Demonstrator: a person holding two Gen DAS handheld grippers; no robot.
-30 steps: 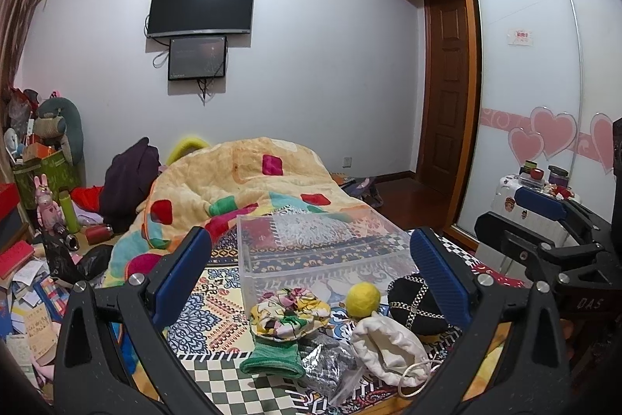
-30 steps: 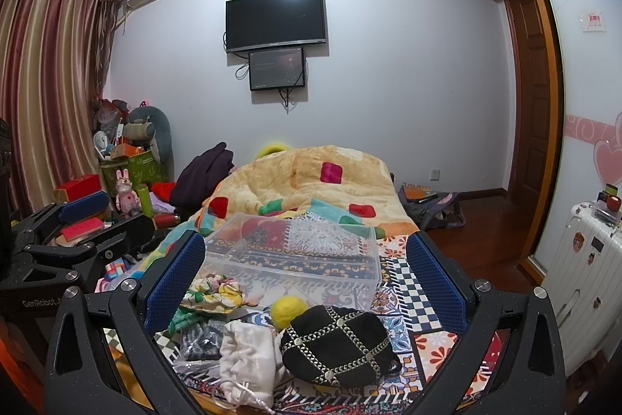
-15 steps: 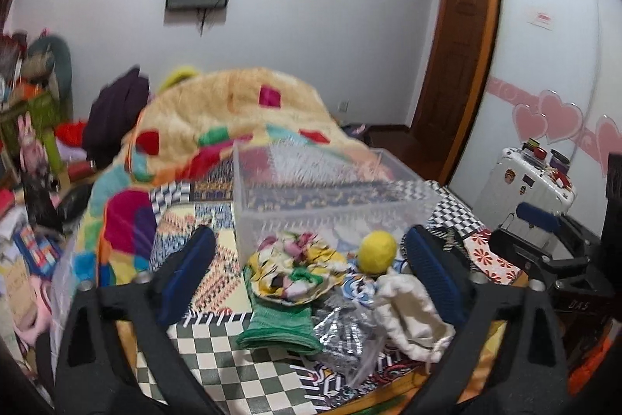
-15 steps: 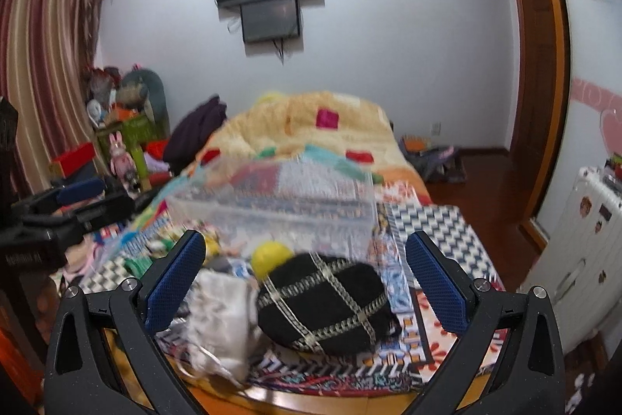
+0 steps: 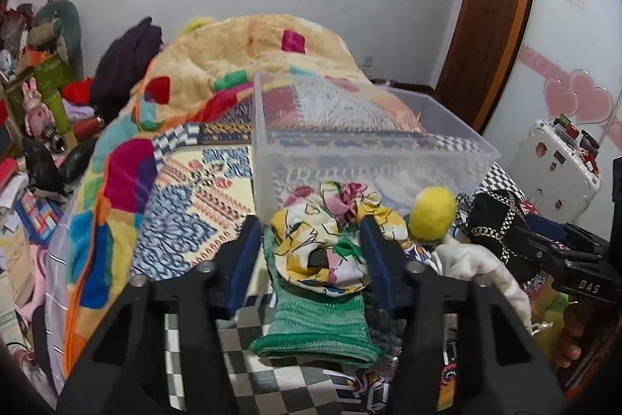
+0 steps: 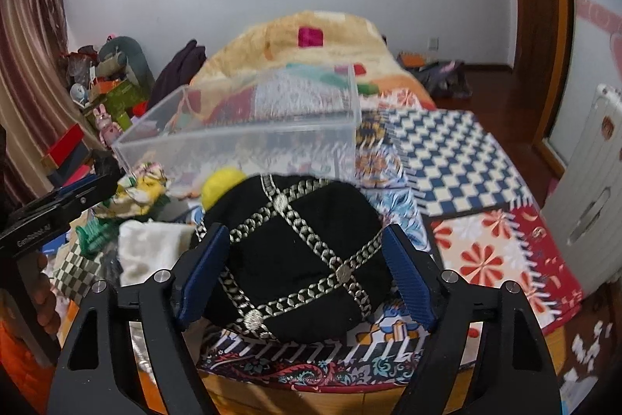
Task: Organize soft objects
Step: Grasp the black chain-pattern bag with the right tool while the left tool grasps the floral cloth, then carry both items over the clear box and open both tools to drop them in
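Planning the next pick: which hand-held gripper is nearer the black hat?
Right. The right hand-held gripper straddles the black hat; the left hand-held gripper brackets the floral cloth, left of the hat.

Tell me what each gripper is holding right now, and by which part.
Nothing is gripped yet. The left gripper is open around the floral cloth; the right gripper is open around the black hat, at its sides.

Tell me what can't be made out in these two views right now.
- Left wrist view: whether the left gripper already pinches the floral cloth; the cloth hides any contact.
- Right wrist view: whether the right gripper presses the black hat; its sides cover the pads.
- Both views: the clear bin floor, blurred.
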